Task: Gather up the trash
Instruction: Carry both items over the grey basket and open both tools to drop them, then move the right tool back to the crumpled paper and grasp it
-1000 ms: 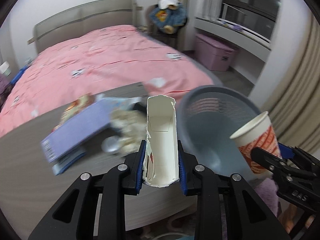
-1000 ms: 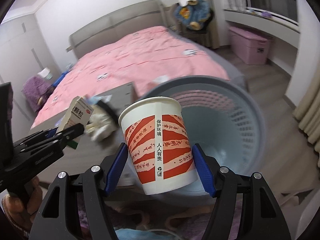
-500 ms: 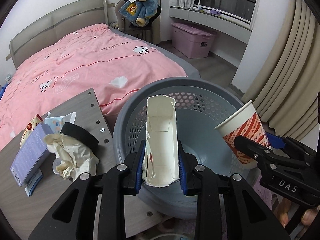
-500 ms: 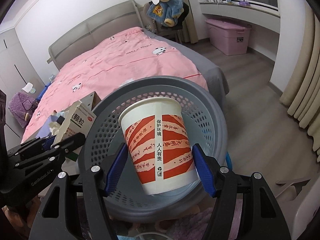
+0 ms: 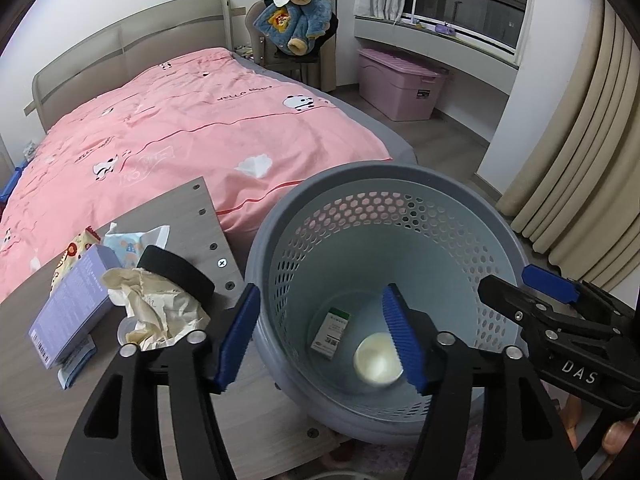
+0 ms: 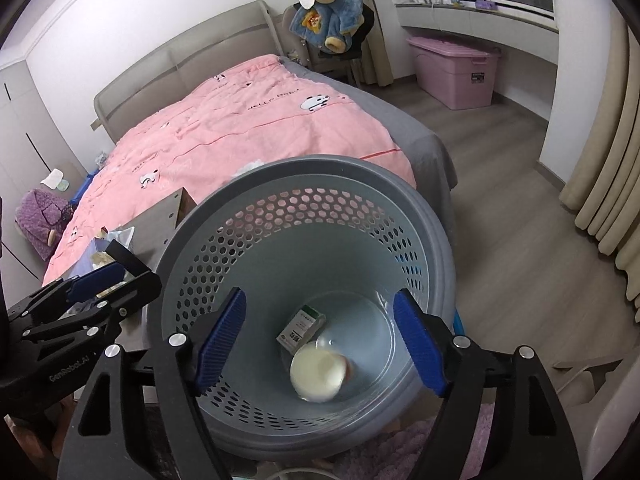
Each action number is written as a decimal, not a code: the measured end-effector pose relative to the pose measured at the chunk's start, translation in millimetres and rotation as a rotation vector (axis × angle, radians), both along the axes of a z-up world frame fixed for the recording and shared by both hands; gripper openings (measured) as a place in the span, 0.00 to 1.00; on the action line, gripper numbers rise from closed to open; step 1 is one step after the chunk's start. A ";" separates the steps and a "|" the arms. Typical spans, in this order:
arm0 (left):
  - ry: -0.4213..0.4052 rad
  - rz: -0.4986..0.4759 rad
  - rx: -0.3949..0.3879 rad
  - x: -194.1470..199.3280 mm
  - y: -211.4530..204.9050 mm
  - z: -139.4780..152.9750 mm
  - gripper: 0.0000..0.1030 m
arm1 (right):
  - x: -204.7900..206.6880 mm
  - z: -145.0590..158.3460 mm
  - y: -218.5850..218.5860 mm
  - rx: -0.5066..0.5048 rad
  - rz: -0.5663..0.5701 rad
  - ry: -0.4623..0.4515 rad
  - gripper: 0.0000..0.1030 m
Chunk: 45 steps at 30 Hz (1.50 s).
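A grey perforated bin stands beside the wooden table. At its bottom lie a small white carton and a paper cup. My left gripper is open and empty over the bin's left rim. My right gripper is open and empty above the bin's middle; it also shows at the right of the left wrist view. On the table lie crumpled paper, a black puck-shaped lid, a purple box and snack wrappers.
A bed with a pink cover lies behind the table and bin. A pink storage box stands near the window ledge, a chair with a blue plush jacket behind the bed. Curtains hang at the right. A purple rug lies under the bin.
Both grippers opened over the bin. The white carton left my left gripper and the red-striped cup left my right gripper; both now lie at the bin's bottom.
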<state>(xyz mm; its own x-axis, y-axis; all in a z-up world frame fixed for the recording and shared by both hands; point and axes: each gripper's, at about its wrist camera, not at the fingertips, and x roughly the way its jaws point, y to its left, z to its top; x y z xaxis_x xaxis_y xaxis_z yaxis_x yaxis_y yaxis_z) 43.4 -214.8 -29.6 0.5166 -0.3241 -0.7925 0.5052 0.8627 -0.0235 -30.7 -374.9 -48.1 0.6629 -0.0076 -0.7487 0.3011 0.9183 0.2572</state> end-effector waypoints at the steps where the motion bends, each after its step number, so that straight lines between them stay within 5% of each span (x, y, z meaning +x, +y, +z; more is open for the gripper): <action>1: 0.003 0.003 -0.002 0.0 1.1 -0.2 0.64 | -0.7 -0.6 0.5 0.000 -0.001 0.002 0.74; 24: 0.024 0.093 -0.064 -1.3 49.3 3.8 0.71 | -2.5 1.9 24.0 -0.016 0.023 0.005 0.86; 45: -0.011 0.365 -0.023 16.1 189.8 -7.1 0.71 | 65.3 5.7 148.2 -0.030 0.300 0.000 0.86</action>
